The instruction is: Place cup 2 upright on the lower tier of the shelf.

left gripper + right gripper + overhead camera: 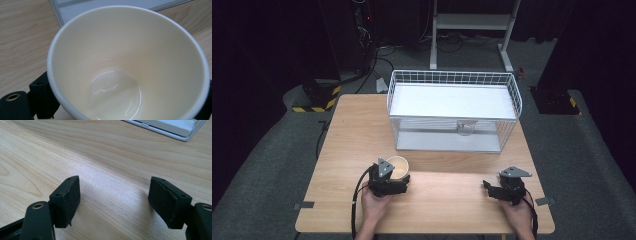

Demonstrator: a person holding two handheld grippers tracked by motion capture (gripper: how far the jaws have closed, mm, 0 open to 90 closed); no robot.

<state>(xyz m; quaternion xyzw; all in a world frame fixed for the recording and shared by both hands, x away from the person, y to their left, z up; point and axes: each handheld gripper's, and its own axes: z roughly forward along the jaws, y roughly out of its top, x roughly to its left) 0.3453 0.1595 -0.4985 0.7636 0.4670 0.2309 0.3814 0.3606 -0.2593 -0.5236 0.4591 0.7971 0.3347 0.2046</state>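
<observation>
The left gripper (pixel 398 176) pinches a cup (pixel 130 65) by its sides, the empty bowl tipped toward its camera; the right gripper (pixel 117 202) hovers spread over bare table (pixel 105 157), holding nothing. The thin cup wall could buckle or slip out if the squeeze is uneven. Ahead of both grippers stands a white wire rack (pixel 454 111) on the pale wood. Beyond it, a dark room with cables and a stand (pixel 472 30).
</observation>
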